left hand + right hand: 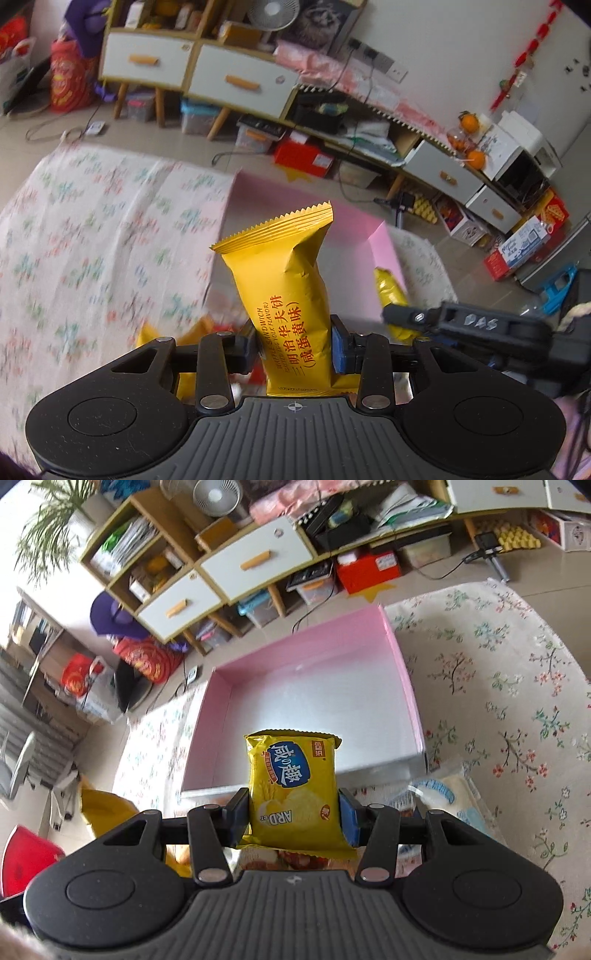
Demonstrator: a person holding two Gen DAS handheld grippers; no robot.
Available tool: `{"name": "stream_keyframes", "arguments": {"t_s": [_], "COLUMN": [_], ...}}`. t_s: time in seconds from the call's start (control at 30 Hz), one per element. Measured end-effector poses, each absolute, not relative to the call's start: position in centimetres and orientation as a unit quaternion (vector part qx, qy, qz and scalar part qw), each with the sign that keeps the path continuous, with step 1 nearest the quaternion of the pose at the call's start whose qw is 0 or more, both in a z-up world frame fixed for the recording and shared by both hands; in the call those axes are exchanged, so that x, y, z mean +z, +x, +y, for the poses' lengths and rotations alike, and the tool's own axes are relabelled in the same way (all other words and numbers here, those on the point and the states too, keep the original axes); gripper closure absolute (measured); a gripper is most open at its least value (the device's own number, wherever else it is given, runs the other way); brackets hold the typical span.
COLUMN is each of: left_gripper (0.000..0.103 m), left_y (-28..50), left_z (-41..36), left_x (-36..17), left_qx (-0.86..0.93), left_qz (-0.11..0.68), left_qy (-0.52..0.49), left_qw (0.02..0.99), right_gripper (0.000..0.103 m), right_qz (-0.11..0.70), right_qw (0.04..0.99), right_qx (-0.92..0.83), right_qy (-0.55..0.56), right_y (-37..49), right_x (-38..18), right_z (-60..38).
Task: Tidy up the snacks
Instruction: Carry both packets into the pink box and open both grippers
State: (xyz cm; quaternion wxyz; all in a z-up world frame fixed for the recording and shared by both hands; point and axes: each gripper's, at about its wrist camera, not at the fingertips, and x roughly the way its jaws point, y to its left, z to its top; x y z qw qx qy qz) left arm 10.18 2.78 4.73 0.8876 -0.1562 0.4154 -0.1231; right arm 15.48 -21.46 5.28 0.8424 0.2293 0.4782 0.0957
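Observation:
My left gripper (293, 349) is shut on an orange-yellow waffle sandwich packet (286, 291), held upright above the floral cloth (92, 229). The pink box (306, 225) lies just beyond it. My right gripper (293, 818) is shut on a yellow biscuit packet with a blue label (293, 790), held near the front edge of the open pink box (317, 694), whose inside is bare. The right gripper's body shows in the left wrist view (480, 325), with a yellow packet (391, 295) at it.
More snack packets lie under the grippers: yellow ones (192, 336), a red one (295, 858), a pale blue-and-white bag (443, 794) and an orange packet (99, 805). White-drawer cabinets (192, 70) and storage boxes (303, 155) stand on the floor behind the table.

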Motion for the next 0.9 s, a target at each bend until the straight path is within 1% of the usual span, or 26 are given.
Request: {"name": "stream_keyframes", "arguments": {"t_s": [0.17,0.4,0.67,0.9], "left_gripper": [0.068,0.068,0.068,0.068], "left_y": [15.2,21.9,25.4,27.4], "left_z": [0.9,-1.6,-3.0,-3.3], "left_x": [4.7,1.2,-1.6,-2.1], "left_qx": [-0.140,-0.146,-0.130,-0.118], "left_qz": [0.417,0.443,0.457,0.459], "left_qy": [-0.111,-0.035,0.036,0.054], "left_qw": [0.891,0.884,0.879,0.879], "right_gripper": [0.057,0.057,0.057,0.057], "right_qz": [0.457,0.447,0.435,0.427], "right_qw": [0.856,0.864,0.880,0.891], "right_qx": [0.091,0.090,0.084,0.075], "right_qy": [0.222,0.214,0.173,0.138], "right_y": [17.9,21.6,24.6,26.1], "right_x": [4.9,2.5,1.0,0.5], "right_z": [-21.7,-22.0,-21.1,-20.4]}}
